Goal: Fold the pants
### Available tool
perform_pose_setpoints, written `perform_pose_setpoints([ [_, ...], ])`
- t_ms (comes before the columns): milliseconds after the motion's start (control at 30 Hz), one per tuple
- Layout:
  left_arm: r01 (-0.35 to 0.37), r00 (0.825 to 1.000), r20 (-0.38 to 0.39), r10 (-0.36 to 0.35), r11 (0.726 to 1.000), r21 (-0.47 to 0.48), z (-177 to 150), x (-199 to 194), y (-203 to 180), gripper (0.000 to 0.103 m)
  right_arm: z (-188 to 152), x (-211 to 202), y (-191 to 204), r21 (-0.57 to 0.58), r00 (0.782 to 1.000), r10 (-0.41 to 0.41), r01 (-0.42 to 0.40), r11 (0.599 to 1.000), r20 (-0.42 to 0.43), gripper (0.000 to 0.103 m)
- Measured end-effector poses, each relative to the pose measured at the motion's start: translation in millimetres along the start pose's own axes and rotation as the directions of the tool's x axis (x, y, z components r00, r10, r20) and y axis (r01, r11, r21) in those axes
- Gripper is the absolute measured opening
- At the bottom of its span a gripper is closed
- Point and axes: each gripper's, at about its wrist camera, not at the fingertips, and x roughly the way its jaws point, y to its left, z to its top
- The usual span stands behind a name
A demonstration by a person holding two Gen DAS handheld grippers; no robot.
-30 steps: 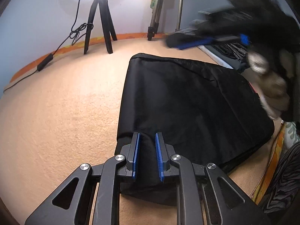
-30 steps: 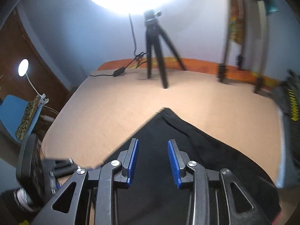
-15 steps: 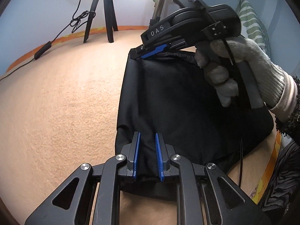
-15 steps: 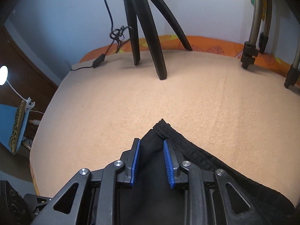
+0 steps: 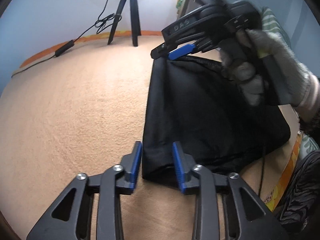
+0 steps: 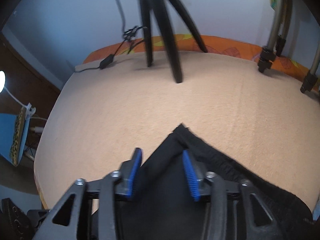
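Note:
Black pants (image 5: 210, 110) lie folded into a flat block on a beige blanket (image 5: 80, 110). My left gripper (image 5: 156, 146) straddles their near left corner; its jaws are opening, and the blue pads stand off the cloth. A gloved hand (image 5: 260, 70) holds my right gripper (image 5: 160, 52) over the far left corner. In the right wrist view that gripper (image 6: 162, 152) sits low over the pointed corner of the pants (image 6: 166, 190). Its jaws are opening too, with cloth between the pads but not pinched.
A black tripod (image 5: 130, 20) stands at the blanket's far edge, with a cable and inline box (image 5: 65, 48) beside it. Metal stand legs (image 6: 268, 58) rest at the far right. Striped dark fabric (image 5: 296, 200) lies off the right edge. A lamp (image 6: 2, 80) glows at left.
Both grippers' jaws have spread apart and let go of the pants' corners. The right gripper came down to the far corner, and the folded cloth now lies flat.

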Motion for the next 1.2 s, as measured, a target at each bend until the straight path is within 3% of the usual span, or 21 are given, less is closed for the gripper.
perform_pose_setpoints([
  [200,0.037,0.999,-0.013,-0.038,0.997,-0.074,2,9,9,0.038,5,8,22,-0.007,0.996,-0.049,0.048,0.999,-0.071,0.048],
  [400,0.065,0.998,-0.003,-0.066,0.994,-0.086,1,14,8,0.038,8,25,49,-0.033,0.983,-0.099,0.095,0.995,-0.155,0.048],
  [533,0.070,0.998,0.007,-0.069,0.994,-0.088,-2,11,4,0.021,7,40,63,-0.078,0.964,-0.163,0.150,0.986,-0.212,0.049],
  [633,0.078,0.997,0.033,-0.076,0.994,-0.075,-1,4,1,0.014,8,52,68,-0.091,0.952,-0.196,0.180,0.980,-0.234,0.050],
  [800,0.087,0.995,0.058,-0.083,0.994,-0.059,1,-3,-9,0.013,10,59,77,-0.112,0.944,-0.228,0.207,0.972,-0.240,0.053],
  [933,0.079,0.996,0.055,-0.076,0.995,-0.053,3,-3,-12,0.013,9,63,84,-0.154,0.932,-0.283,0.253,0.955,-0.226,0.034],
  [1033,0.052,0.998,0.046,-0.050,0.997,-0.053,3,-2,-13,0.016,5,57,76,-0.131,0.937,-0.277,0.254,0.958,-0.212,0.017],
  [1067,0.041,0.998,0.040,-0.039,0.998,-0.054,5,1,-12,0.020,0,52,70,-0.116,0.942,-0.263,0.243,0.963,-0.210,0.014],
  [1133,0.026,0.999,0.024,-0.024,0.998,-0.054,6,6,-11,0.043,-1,46,61,-0.071,0.954,-0.218,0.207,0.976,-0.204,0.007],
  [1200,0.012,1.000,0.014,-0.011,0.998,-0.054,6,10,-12,0.045,-4,39,56,-0.041,0.963,-0.187,0.183,0.982,-0.191,0.004],
])
